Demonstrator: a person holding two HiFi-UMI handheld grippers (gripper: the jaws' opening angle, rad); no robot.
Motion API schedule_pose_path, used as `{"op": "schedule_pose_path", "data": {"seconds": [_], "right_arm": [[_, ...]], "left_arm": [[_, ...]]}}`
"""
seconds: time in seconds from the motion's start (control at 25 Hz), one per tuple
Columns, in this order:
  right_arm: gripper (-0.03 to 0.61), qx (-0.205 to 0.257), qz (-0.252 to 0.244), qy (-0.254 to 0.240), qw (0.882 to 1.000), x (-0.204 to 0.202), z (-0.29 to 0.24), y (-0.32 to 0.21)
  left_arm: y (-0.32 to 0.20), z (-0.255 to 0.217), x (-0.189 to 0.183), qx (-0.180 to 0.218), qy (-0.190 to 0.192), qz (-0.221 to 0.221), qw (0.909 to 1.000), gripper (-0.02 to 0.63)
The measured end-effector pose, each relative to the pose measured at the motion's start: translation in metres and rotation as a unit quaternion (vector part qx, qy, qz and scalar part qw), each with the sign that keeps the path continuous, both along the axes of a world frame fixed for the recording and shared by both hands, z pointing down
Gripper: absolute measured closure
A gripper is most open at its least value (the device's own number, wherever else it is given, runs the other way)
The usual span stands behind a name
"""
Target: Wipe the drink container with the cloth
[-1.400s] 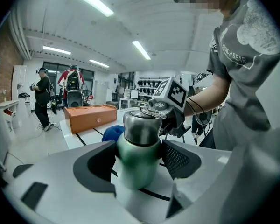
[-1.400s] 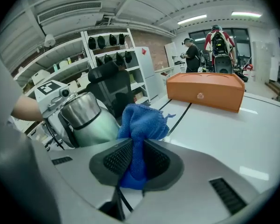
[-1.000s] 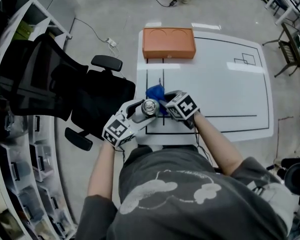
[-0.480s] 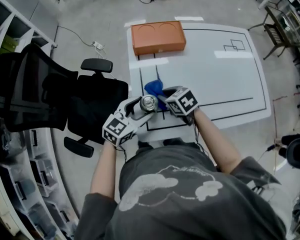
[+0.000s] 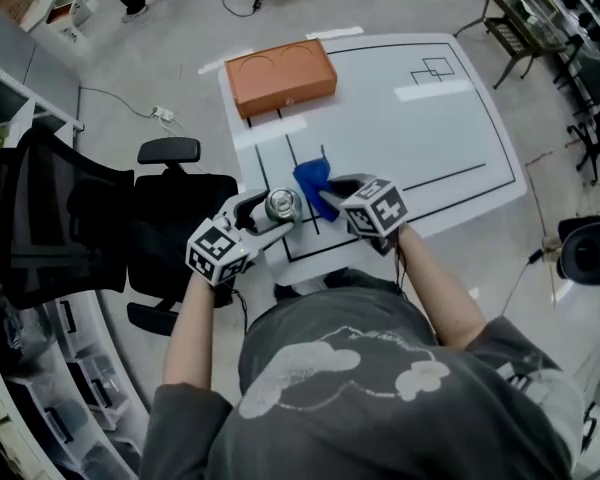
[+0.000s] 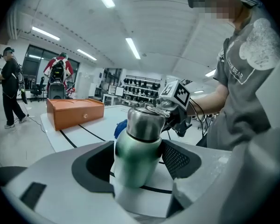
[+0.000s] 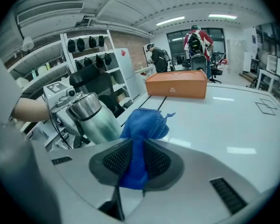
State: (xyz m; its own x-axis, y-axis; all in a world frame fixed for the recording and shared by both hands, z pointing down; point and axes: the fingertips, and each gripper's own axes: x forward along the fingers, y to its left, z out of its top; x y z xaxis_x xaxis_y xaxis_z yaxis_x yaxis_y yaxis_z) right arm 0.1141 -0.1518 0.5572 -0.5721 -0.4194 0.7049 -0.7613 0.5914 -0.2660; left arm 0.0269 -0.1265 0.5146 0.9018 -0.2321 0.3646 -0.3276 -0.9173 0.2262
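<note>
Steel flask (image 6: 139,141) clamped in left gripper (image 6: 137,164), blue cloth (image 7: 144,125) pinched in right gripper (image 7: 137,163). Risk: a hard wipe could twist the smooth flask out of the pads.

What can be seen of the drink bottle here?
The bottle is metal: a glossy pale green body, a dark ring, and a brushed silver cap, shut. The left gripper clamps its body from both sides, holding it tilted above the near edge of the white table. The blue cloth, pinched in the right gripper, sits close by its side; contact is unclear.
</note>
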Motion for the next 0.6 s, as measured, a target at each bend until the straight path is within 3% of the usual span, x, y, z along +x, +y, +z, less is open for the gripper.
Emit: {"op": "schedule_pose_path", "data": {"seconds": [0.16,0.32,0.48,0.6], "right_arm": [[0.505,0.010,-0.005,0.000,1.000,0.004,-0.009,-0.001],[0.505,0.033,-0.054,-0.010,0.998,-0.003,-0.028,-0.012],[0.505,0.073,-0.157,-0.022,0.985,-0.026,-0.050,-0.028],[0.505,0.097,-0.247,-0.021,0.964,-0.047,-0.064,-0.033]], "left_arm": [[0.002,0.000,-0.003,0.001,0.004,-0.049,0.9988,0.302],[0.004,-0.003,-0.009,0.005,0.004,-0.133,0.9911,0.301],[0.007,-0.010,-0.017,0.008,0.013,-0.246,0.9690,0.296],[0.009,-0.008,-0.018,0.003,0.015,-0.310,0.9505,0.284]]}}
